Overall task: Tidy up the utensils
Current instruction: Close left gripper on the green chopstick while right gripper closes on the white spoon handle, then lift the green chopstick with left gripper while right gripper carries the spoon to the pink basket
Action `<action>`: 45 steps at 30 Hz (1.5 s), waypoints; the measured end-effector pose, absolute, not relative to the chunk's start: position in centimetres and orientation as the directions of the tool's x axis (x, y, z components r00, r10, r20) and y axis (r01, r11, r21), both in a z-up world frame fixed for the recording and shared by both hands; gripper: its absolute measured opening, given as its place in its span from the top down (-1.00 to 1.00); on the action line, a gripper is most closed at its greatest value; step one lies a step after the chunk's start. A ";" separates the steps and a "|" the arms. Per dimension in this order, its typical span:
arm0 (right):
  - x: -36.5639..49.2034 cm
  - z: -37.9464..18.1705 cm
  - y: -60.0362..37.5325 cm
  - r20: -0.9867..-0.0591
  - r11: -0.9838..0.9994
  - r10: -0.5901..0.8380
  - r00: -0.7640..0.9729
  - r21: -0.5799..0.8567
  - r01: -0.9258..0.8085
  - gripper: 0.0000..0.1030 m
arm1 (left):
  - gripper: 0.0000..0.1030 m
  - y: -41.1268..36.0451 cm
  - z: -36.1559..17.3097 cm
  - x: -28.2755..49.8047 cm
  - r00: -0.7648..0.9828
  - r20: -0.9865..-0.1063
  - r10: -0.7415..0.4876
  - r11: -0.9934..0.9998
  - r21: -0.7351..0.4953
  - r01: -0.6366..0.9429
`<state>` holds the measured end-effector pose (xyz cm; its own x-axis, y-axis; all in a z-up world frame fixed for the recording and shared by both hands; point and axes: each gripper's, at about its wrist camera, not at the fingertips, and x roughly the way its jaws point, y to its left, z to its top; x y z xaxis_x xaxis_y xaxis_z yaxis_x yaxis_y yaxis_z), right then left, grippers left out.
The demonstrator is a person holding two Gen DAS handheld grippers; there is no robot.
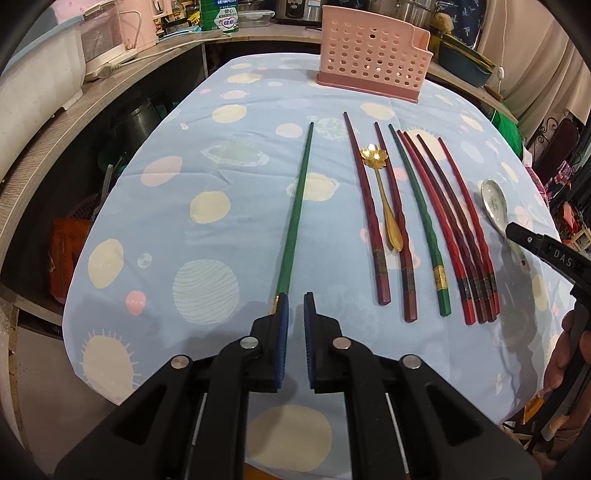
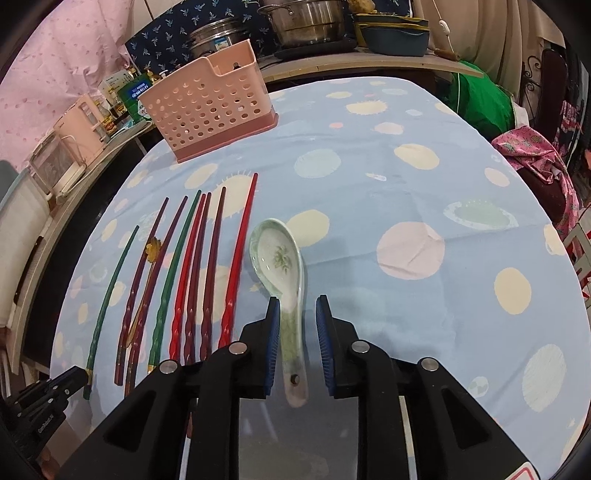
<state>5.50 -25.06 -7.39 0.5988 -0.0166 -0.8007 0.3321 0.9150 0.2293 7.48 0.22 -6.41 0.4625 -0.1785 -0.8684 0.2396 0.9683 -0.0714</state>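
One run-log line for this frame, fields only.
left gripper: open, by lone green chopstick end | right gripper: open, straddling ceramic spoon handle | pink utensil holder: nothing seen inside

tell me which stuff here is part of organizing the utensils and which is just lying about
Part of the job:
pink holder
lone green chopstick
row of chopsticks
gold spoon
ceramic spoon

Just lying about:
steel pots
blue dish
pink appliance
pink cloth
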 end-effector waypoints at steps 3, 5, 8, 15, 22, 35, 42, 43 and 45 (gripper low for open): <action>5.2 -8.0 -25.0 -0.808 0.913 -0.005 0.589 0.236 0.332 0.67 | 0.84 0.4 -6.8 7.5 0.455 -0.873 -0.175 0.970 -0.073 0.233; 4.8 -8.2 -24.9 -0.808 0.912 0.001 0.589 0.243 0.331 0.68 | 0.84 0.7 -6.9 7.4 0.459 -0.872 -0.171 0.971 -0.069 0.230; 4.3 -8.3 -24.7 -0.804 0.912 0.000 0.594 0.243 0.330 0.72 | 0.84 0.9 -6.9 7.2 0.467 -0.868 -0.170 0.971 -0.067 0.228; 3.7 -8.1 -24.0 -0.803 0.921 0.000 0.597 0.233 0.313 0.85 | 0.64 1.1 -7.2 6.8 0.484 -0.860 -0.163 0.973 -0.060 0.222; 3.5 -8.0 -23.9 -0.805 0.921 0.005 0.593 0.235 0.312 0.86 | 0.48 1.8 -7.8 7.2 0.477 -0.857 -0.194 0.974 -0.109 0.200; 2.7 -5.8 -23.7 -0.790 0.926 0.003 0.613 0.233 0.296 0.86 | 0.87 2.2 -3.9 6.5 0.523 -0.830 -0.196 0.974 -0.102 0.203; 3.6 -0.9 -24.7 -0.731 0.937 -0.030 0.682 0.217 0.273 0.86 | 0.87 1.8 2.7 7.9 0.630 -0.745 -0.218 0.972 -0.109 0.207; 3.9 -0.3 -24.9 -0.723 0.938 -0.032 0.690 0.216 0.270 0.86 | 0.87 1.6 3.7 8.4 0.643 -0.732 -0.223 0.971 -0.111 0.210; 4.6 1.1 -25.3 -0.705 0.943 -0.033 0.709 0.213 0.256 0.86 | 0.87 1.0 5.6 9.5 0.666 -0.709 -0.232 0.969 -0.112 0.218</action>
<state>4.59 -25.32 1.07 0.7088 -0.0333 -0.7046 0.2564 0.9427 0.2134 9.53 1.05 5.59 0.6660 -0.2319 -0.7090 0.2178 0.9695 -0.1124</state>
